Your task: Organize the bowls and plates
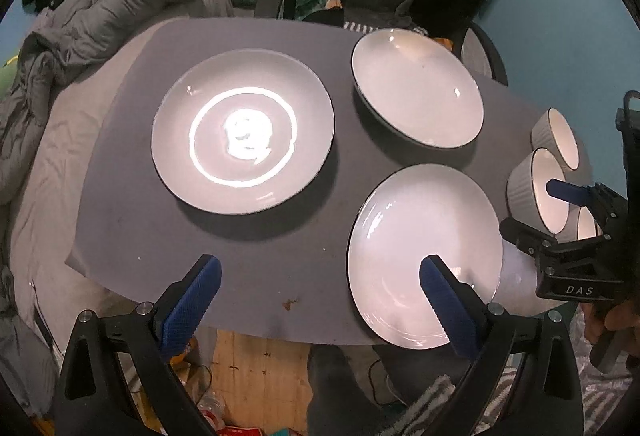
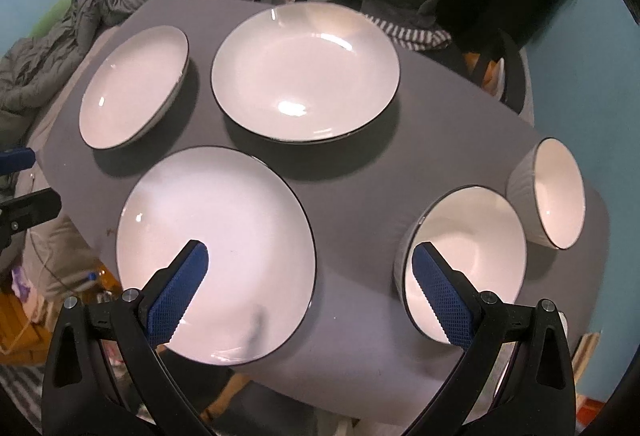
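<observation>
Three white plates with thin dark rims sit right side up on a grey table cover (image 1: 132,220), none touching another: the left plate (image 1: 243,132) is the flattest and carries a bright ring of glare around its well, the far plate (image 1: 418,88) is deeper with a darker outer wall, and the near plate (image 1: 424,256) lies at the table's front edge. To the right stand white bowls with ribbed grey-white outsides and dark rims, all mouths upward; the near bowl (image 2: 464,268) and the far bowl (image 2: 548,192) sit just beside each other, close but with a sliver of cloth between them in the right wrist view (the left wrist view shows part of a third rim behind the other tool, too hidden to describe). Being round, none of these pieces has a long axis to speak of. The left gripper (image 1: 320,300) hovers with its blue pads spread wide, one over bare cloth and one over the near plate, grasping nothing. The right gripper (image 2: 310,292) is likewise spread wide and empty, one pad above the near plate and the other above the near bowl's rim.
</observation>
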### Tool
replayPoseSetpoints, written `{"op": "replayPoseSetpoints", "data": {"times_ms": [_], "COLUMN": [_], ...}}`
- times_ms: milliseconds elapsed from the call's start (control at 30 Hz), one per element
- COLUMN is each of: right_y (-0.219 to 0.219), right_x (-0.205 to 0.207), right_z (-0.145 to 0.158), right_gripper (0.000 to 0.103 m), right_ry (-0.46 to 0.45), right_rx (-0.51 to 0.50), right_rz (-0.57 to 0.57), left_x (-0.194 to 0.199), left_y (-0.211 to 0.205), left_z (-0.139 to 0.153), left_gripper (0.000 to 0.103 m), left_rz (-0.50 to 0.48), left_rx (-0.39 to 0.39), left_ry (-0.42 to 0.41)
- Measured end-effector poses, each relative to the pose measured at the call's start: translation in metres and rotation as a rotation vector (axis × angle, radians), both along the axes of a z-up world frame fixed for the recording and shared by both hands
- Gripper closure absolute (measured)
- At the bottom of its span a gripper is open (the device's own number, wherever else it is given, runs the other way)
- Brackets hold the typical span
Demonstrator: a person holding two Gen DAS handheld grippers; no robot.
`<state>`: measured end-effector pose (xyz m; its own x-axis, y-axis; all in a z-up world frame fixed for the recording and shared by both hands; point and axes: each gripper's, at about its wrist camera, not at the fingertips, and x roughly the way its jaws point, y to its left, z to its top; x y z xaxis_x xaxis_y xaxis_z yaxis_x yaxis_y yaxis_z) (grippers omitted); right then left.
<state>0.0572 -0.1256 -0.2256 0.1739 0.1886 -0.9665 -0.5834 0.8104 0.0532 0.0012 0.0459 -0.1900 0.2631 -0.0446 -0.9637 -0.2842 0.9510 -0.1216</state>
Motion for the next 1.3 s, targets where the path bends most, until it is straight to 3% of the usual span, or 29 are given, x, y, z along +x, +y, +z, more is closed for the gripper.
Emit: {"op": "replayPoseSetpoints", "data": {"times_ms": [133, 267, 567, 833, 1300], "right_y": [0.002, 0.002, 0.007, 0.009, 0.016], "right_x": [0.003, 0.006, 0.002, 0.004, 0.010], "right_z": [-0.014, -0.027, -0.038, -0.054, -0.066], "right_gripper": [0.002, 0.002, 0.002, 0.013, 0.038], "right_ry": [0.036, 0.068, 0.085, 0.138, 0.174], "right_rx": [-0.006, -0.016, -0.016, -0.010, -0.036], "right_rz": [0.019, 0.033, 0.091, 0.109, 0.168], "left_x": [-0.001, -0.001, -0.002, -0.001, 0.000], "left_y": [-0.002, -0.007, -0.014, -0.010, -0.003], "left_z": [-0.012, -0.031, -0.053, -0.062, -0.067], "left_gripper": [0.002, 0.015, 0.016, 0.016, 0.052], "left_rz": [-0.010, -0.026, -0.013, 0.020, 0.018], "left_rx": [0.002, 0.013, -0.003, -0.034, -0.078], "left_ry": [0.022, 0.081, 0.128, 0.147, 0.184]}}
